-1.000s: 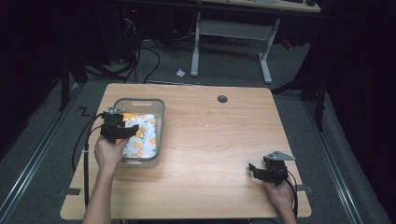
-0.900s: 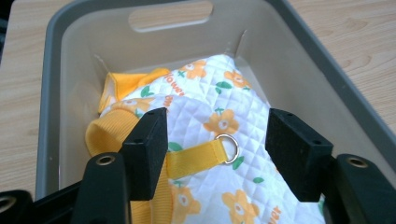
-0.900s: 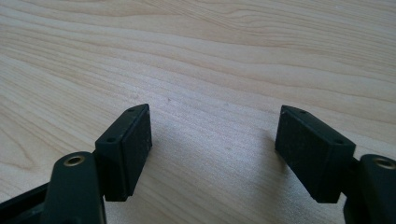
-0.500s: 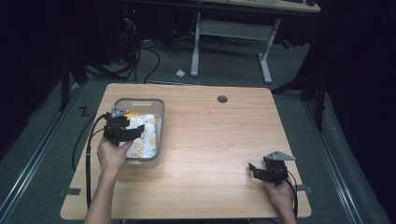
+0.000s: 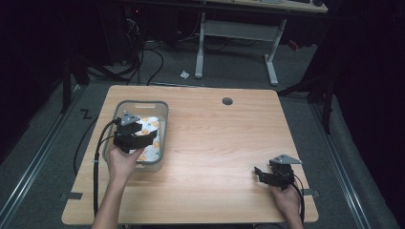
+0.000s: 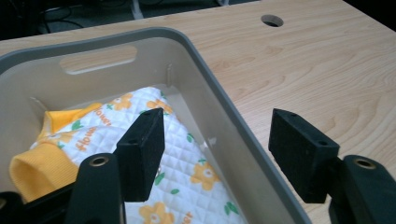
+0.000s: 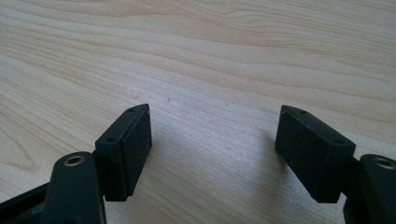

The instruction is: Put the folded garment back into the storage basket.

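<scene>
My left gripper (image 5: 152, 135) hangs over the grey bin (image 6: 219, 100) at the table's (image 5: 224, 143) left side, its fingers (image 6: 140, 151) spread wide and straddling the bin's right wall, one above the cloth (image 6: 140, 135) and the other outside over bare wood. The cloth, white quilted with orange flowers and a yellow cuff, lies crumpled in the bin's bottom, untouched by my fingers. My right gripper (image 5: 260, 172) rests low over the bare table near its front right corner, fingers wide apart and holding nothing.
</scene>
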{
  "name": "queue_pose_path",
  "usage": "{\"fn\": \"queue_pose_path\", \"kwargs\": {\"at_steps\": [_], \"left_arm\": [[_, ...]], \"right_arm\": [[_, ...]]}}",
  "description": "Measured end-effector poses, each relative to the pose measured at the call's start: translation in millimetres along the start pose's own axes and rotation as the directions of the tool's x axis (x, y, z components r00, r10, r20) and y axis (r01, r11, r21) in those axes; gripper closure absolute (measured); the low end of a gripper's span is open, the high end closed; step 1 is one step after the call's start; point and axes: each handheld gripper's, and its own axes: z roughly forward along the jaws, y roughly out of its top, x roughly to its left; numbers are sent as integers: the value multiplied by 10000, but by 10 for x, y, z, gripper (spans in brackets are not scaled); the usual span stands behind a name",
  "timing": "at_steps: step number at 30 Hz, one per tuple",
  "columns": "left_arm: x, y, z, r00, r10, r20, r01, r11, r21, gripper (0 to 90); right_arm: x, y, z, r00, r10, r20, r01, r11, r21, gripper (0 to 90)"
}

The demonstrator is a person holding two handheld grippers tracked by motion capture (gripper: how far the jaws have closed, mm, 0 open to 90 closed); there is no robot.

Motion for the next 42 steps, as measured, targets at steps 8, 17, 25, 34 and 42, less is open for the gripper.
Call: {"fn": "queue_pose_path", "kwargs": {"at_steps": [8,17,25,34,42], "left_arm": [[-113,-48,2,9984,-444,348,448,9989,-104,381],[-237,-45,-18,9979,-252,594,266,9994,-224,381],[-333,-45,-4,9962,-70,868,87,9998,-192,375],[-448,-36,1,9907,5,1359,26,9997,-226,364],[-511,-37,2,9877,43,1561,3,9996,-299,364]], "right_arm": [[0,0,0,10000,-1,2,1,10000,0,273],[0,0,0,10000,-3,3,3,10000,0,273],[0,0,0,10000,-3,3,3,10000,-2,273],[0,0,0,10000,-1,1,1,10000,0,273],[0,0,0,10000,-2,1,2,10000,-1,274]]}}
